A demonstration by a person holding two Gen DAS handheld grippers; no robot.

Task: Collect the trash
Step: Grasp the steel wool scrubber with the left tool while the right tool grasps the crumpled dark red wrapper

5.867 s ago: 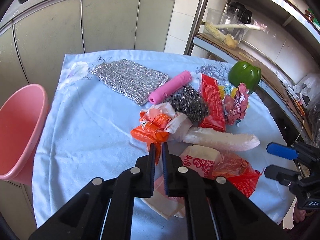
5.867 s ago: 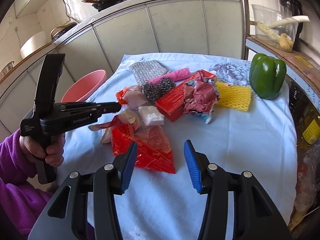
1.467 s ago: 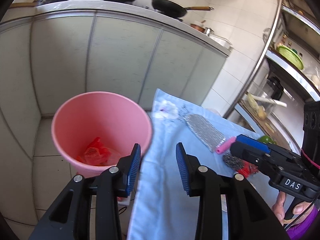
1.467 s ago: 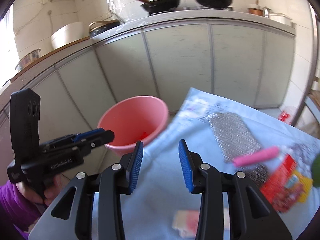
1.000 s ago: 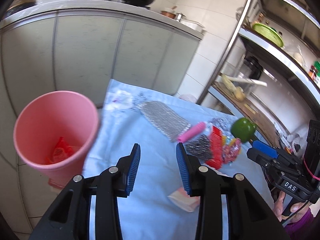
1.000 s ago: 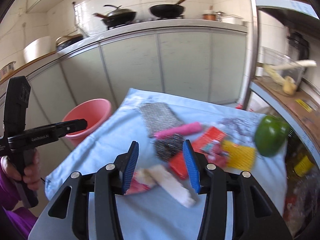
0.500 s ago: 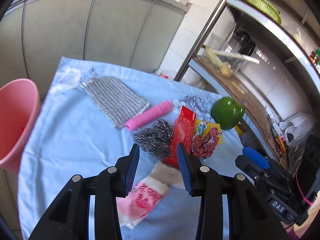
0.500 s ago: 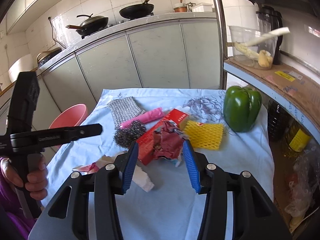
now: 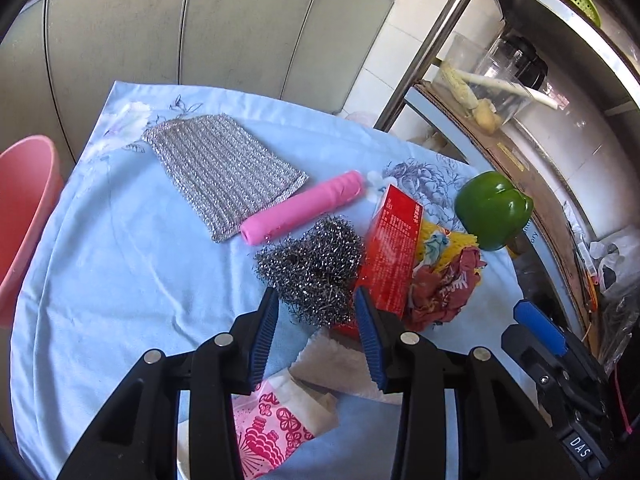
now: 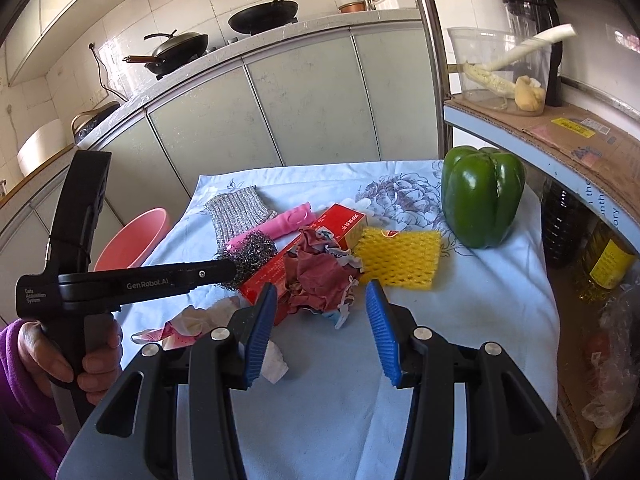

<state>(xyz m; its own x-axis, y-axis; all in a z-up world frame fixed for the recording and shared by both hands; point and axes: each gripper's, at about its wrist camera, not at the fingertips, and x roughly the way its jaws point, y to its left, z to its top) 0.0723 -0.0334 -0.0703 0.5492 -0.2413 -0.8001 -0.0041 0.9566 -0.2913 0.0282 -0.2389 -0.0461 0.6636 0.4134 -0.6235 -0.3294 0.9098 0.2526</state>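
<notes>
My left gripper (image 9: 316, 334) is open and empty, hovering over the steel wool ball (image 9: 314, 268) and a pink-and-white paper wrapper (image 9: 276, 432). My right gripper (image 10: 322, 330) is open and empty just in front of a crumpled dark-red wrapper (image 10: 320, 276). A red box (image 9: 394, 254) lies beside the wrapper, with yellow foam netting (image 10: 398, 258) to its right. The pink trash bucket (image 9: 24, 208) stands off the table's left edge; it also shows in the right wrist view (image 10: 132, 240).
A silver scouring cloth (image 9: 224, 172), a pink roll (image 9: 304, 206) and a green bell pepper (image 10: 482, 196) lie on the blue tablecloth (image 9: 120, 264). A metal shelf rack (image 10: 540, 128) stands to the right, kitchen cabinets (image 10: 280, 112) behind.
Both grippers swung from the pink bucket back over the table and now hang lower, nearer the trash pile. Earlier orange and red bags are no longer on the table.
</notes>
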